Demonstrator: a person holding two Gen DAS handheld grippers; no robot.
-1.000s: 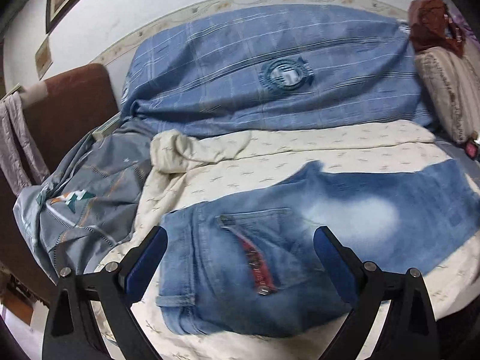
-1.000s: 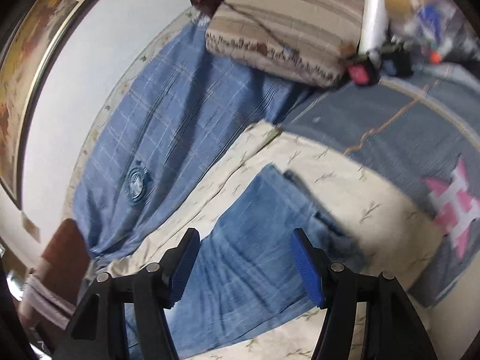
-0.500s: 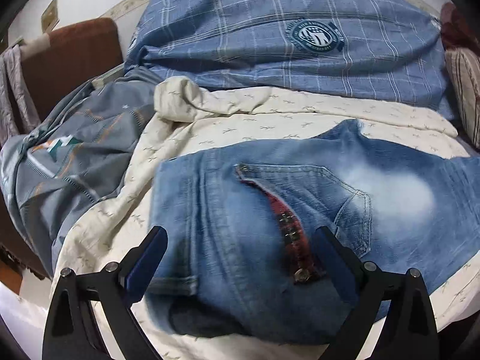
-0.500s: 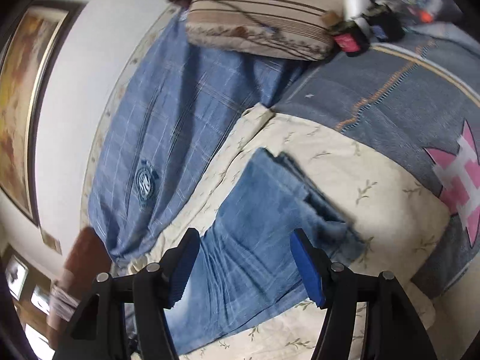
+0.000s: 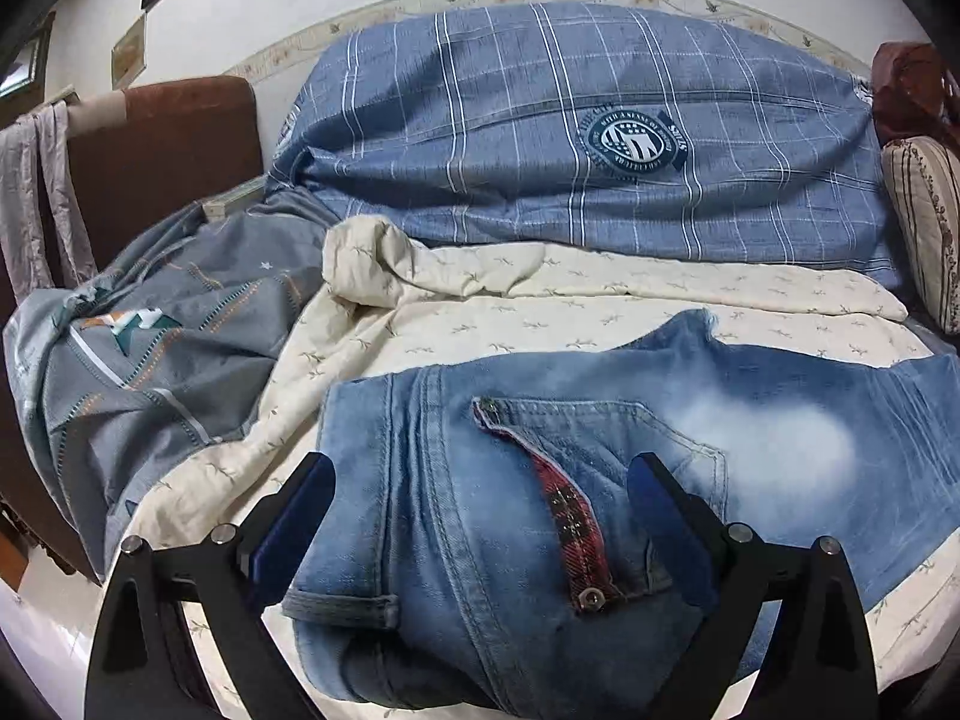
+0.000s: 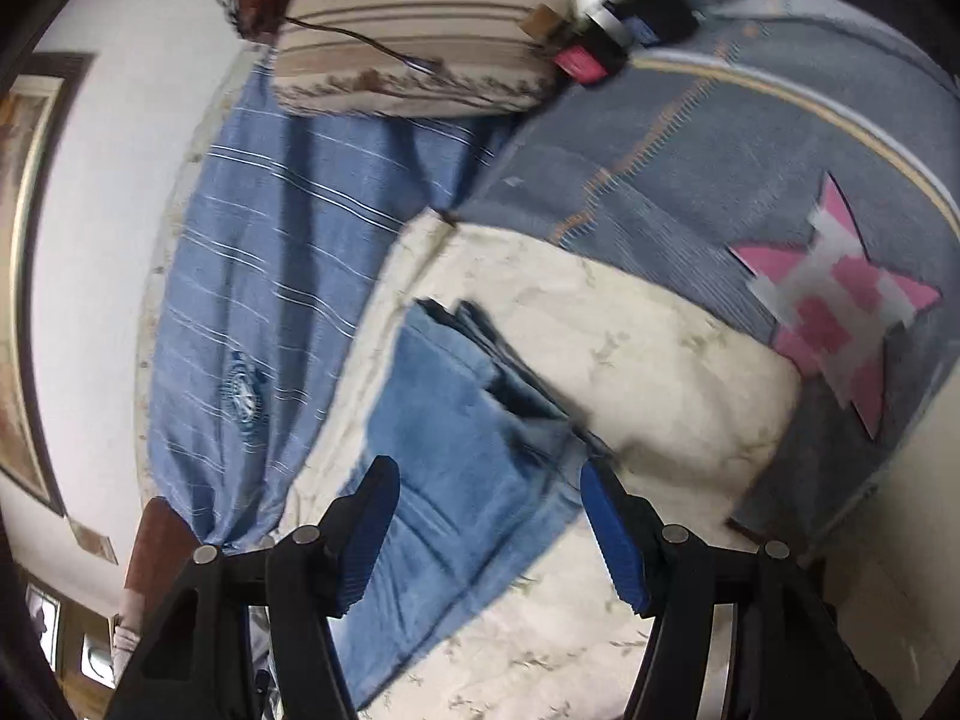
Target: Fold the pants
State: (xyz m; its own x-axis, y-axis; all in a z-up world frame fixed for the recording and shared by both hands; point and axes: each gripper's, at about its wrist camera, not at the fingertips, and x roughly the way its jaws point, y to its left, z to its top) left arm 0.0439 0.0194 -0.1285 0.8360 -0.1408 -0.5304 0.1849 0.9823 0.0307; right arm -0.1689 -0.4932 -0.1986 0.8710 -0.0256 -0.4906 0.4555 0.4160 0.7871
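Faded blue jeans (image 5: 600, 468) lie flat on a cream sheet (image 5: 540, 300), waistband toward the left, legs running right. A back pocket with a red plaid strip (image 5: 570, 516) faces up. My left gripper (image 5: 480, 516) hovers open over the waistband end, one blue pad on each side of the pocket area, nothing pinched. In the right wrist view the leg ends of the jeans (image 6: 456, 450) lie stacked with hems at the far end. My right gripper (image 6: 489, 531) stands open just above the legs, its pads clear of the denim.
A blue plaid duvet (image 5: 570, 138) is bunched along the wall behind. A grey blanket (image 5: 150, 360) drapes the left end, with a brown chair (image 5: 156, 156) beyond. A striped pillow (image 6: 420, 30), small dark items (image 6: 600, 54) and a grey cover with a pink star (image 6: 828, 312) lie past the hems.
Both grippers have sunk closer to the jeans, which loom larger in each view. The right view has rolled, tilting the scene. Both sets of jaws stay equally wide.
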